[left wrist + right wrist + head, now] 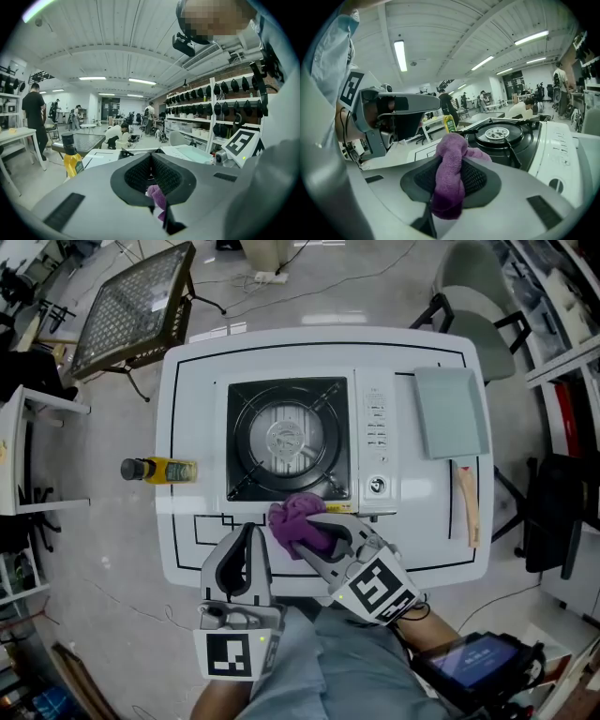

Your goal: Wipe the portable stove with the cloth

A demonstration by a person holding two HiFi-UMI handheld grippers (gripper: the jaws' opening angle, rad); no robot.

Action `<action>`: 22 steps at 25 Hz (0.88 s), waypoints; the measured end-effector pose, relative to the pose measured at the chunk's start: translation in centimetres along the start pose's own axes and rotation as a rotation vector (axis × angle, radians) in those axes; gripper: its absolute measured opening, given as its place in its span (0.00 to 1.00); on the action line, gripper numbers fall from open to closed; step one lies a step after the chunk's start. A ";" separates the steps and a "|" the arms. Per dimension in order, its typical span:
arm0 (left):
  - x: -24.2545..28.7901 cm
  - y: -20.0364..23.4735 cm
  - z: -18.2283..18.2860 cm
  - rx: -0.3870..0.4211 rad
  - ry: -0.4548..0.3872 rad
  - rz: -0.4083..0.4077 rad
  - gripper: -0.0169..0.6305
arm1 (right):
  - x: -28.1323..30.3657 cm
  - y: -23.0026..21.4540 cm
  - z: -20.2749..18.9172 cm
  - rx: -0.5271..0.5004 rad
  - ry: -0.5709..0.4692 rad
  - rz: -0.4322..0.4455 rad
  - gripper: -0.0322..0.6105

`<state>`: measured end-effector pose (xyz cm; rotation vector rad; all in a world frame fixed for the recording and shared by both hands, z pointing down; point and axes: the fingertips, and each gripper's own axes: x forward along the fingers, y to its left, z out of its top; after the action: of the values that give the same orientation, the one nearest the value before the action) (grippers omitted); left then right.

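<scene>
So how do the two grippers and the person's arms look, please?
The left gripper and the right gripper both have smooth light grey shells, with black textured pads inside the jaws. The left gripper's cube and the right gripper's cube are white with black square markers. The person wears a light blue sleeve.

table point(187, 549): white top, black outline markings
bottle point(157, 469): yellow liquid, black cap, upright at table's left edge
slab point(452, 412): grey-green, flat, table's right side
wooden handle point(467, 502): lies just beside slab's near end
mesh-top table point(131, 310): on floor past far-left corner
chair point(478, 306): grey, past far-right corner
</scene>
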<state>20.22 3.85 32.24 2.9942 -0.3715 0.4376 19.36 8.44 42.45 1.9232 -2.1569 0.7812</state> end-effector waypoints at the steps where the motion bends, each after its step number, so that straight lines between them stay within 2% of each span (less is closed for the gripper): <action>1: 0.1 -0.5 0.1 0.004 -0.003 -0.008 0.05 | -0.4 -0.1 -0.1 0.003 -0.002 -0.005 0.26; 10: 1.0 -5.2 1.1 0.018 -0.045 -0.074 0.05 | -5.0 -2.4 -1.7 0.054 -0.025 -0.069 0.26; 17: 1.2 -9.2 0.8 0.019 -0.003 -0.100 0.05 | -9.2 -4.1 -3.1 0.091 -0.051 -0.120 0.26; 22: 1.7 -12.6 2.2 0.043 -0.055 -0.147 0.05 | -12.9 -5.8 -3.8 0.099 -0.056 -0.182 0.26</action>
<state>25.59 15.36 29.90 3.0524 -0.1461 0.3552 26.26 21.32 41.66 2.1779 -1.9705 0.8238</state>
